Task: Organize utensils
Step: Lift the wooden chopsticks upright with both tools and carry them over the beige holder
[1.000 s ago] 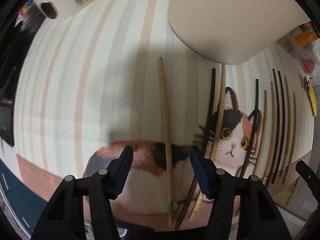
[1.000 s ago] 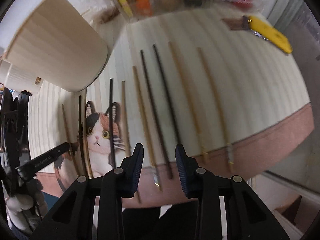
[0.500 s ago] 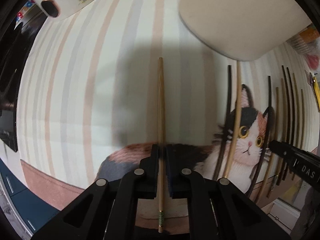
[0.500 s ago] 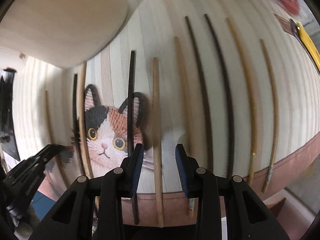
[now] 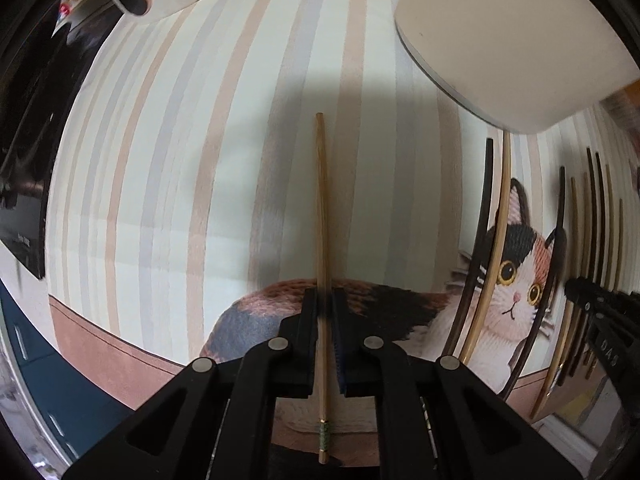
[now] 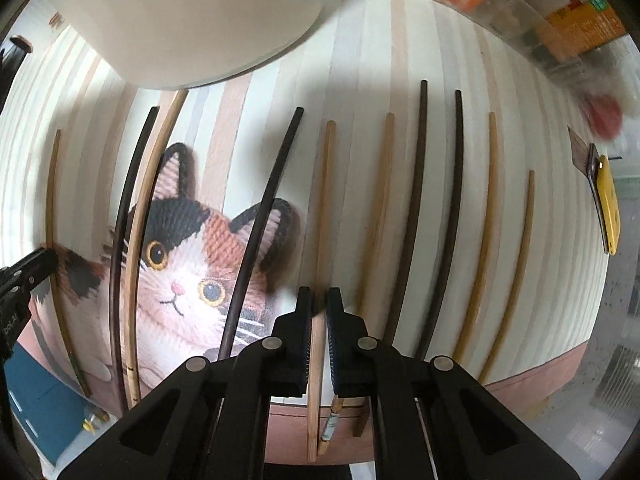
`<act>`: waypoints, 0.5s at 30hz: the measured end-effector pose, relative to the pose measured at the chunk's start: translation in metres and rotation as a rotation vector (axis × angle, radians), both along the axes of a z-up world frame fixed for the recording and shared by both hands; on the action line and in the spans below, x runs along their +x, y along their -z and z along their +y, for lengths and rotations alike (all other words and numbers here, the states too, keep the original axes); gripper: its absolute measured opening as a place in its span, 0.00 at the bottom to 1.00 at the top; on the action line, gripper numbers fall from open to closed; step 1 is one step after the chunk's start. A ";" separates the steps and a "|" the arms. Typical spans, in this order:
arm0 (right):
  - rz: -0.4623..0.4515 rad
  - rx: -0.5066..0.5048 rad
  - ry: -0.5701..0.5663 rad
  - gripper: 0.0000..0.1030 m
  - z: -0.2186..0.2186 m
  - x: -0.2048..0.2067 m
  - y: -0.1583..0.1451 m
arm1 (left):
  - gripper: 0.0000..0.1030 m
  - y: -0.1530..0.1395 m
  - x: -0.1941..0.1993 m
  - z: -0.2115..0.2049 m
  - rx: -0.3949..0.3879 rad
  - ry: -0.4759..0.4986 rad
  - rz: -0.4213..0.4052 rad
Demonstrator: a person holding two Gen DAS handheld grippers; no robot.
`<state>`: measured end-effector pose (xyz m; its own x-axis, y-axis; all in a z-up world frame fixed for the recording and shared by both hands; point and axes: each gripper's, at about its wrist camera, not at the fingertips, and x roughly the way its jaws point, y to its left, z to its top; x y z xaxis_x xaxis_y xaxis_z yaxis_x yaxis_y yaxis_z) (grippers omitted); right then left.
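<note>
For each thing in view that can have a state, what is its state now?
Left gripper: shut on the green-banded chopstick.
Right gripper: jaws just closed, shut on a light wooden chopstick.
Other chopsticks: lying flat on the cat placemat, apart, roughly parallel.
White container: standing on the placemat.

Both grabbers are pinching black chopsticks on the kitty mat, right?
Not quite. Both are pinching light wooden chopsticks, not black ones. The left gripper holds a wooden chopstick in the left wrist view; the right gripper holds another in its own view.
</note>
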<state>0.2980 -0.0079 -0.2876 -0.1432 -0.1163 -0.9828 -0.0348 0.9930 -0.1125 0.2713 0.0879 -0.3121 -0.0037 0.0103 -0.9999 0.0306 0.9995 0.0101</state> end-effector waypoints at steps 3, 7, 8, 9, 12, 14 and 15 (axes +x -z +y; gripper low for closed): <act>0.022 0.027 0.008 0.08 -0.002 -0.004 0.001 | 0.09 0.000 0.003 -0.007 0.043 0.071 0.015; 0.060 0.077 0.046 0.08 -0.024 0.003 -0.001 | 0.08 0.003 0.012 -0.008 0.045 0.087 0.059; 0.067 0.088 0.057 0.08 -0.024 0.005 0.000 | 0.06 0.004 0.015 -0.008 0.037 0.080 0.066; 0.070 0.093 0.061 0.08 -0.023 0.006 -0.001 | 0.06 0.004 0.017 -0.005 0.027 0.068 0.068; 0.069 0.094 0.066 0.08 -0.025 0.008 0.001 | 0.05 0.002 0.021 0.003 0.004 0.034 0.051; 0.062 0.092 0.074 0.08 -0.021 0.007 0.001 | 0.04 0.000 0.025 0.006 0.001 0.017 0.041; 0.059 0.094 0.076 0.08 -0.023 0.002 0.000 | 0.04 -0.001 0.025 0.009 0.008 0.006 0.031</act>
<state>0.3000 -0.0305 -0.2873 -0.2058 -0.0104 -0.9785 0.0373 0.9991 -0.0184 0.2966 0.0966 -0.3111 -0.0342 0.0185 -0.9992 0.0373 0.9992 0.0172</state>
